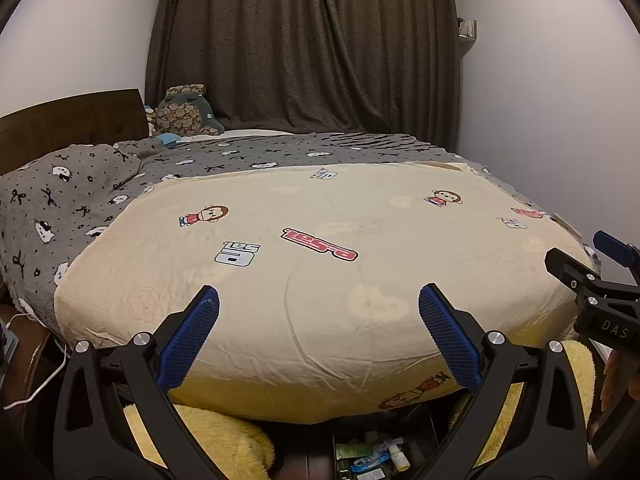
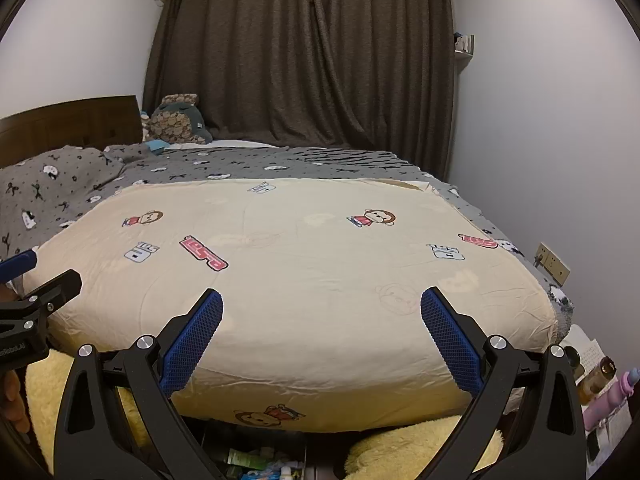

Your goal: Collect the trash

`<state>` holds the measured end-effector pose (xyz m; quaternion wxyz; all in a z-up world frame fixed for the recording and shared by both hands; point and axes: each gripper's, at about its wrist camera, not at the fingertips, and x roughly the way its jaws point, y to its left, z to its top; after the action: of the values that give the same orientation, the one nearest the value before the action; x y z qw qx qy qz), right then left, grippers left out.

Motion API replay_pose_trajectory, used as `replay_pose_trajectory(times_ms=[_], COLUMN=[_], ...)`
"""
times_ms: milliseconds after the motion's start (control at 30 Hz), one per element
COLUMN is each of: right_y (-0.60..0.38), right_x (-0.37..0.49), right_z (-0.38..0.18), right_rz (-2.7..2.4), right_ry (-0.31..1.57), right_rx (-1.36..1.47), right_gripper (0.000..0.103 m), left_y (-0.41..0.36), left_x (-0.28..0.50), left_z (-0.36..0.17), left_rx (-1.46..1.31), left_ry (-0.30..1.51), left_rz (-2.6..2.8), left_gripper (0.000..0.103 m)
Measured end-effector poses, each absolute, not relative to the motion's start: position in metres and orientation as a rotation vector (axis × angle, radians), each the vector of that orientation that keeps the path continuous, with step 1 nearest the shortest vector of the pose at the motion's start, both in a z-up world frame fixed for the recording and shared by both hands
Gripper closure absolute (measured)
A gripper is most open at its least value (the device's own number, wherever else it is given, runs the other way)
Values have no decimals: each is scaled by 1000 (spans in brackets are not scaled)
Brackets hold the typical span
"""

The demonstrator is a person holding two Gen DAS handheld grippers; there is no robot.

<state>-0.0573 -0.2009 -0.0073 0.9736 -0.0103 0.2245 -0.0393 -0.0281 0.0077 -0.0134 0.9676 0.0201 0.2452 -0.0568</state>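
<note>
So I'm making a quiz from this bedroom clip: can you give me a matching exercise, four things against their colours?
Things:
1. quilt
2. curtain
3. blanket
4. headboard

Colours:
A. grey with black and white print
B. brown wood
C. cream with cartoon monkeys
D. dark brownish grey

Pairs: 1-C, 2-D, 3-A, 4-B

quilt: "a.sal" logos, upside down | right gripper: "DAS"
</note>
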Motion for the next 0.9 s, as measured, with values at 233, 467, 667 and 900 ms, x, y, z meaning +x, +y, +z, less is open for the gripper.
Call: replay_pose_trajectory(times_ms=[233,467,667,900], right_y=[-198,-198,-198,-197], right_x=[-58,-58,-57,-57], right_z=[-7,-7,-7,-7], right_rz=[-81,-80,-76,-78], right_ry=[456,456,453,454], right_rx=[-20,-19,-15,-14], right_gripper=[4,4,4,4], left_y=[5,5,5,4], left_x=[-27,-27,-27,-27], left_z=[-15,-15,-16,-16], left_rx=[38,32,32,31], left_ry=[497,492,492,492], left_rz=[-115,-110,-108,-107], left_gripper=[8,8,8,8])
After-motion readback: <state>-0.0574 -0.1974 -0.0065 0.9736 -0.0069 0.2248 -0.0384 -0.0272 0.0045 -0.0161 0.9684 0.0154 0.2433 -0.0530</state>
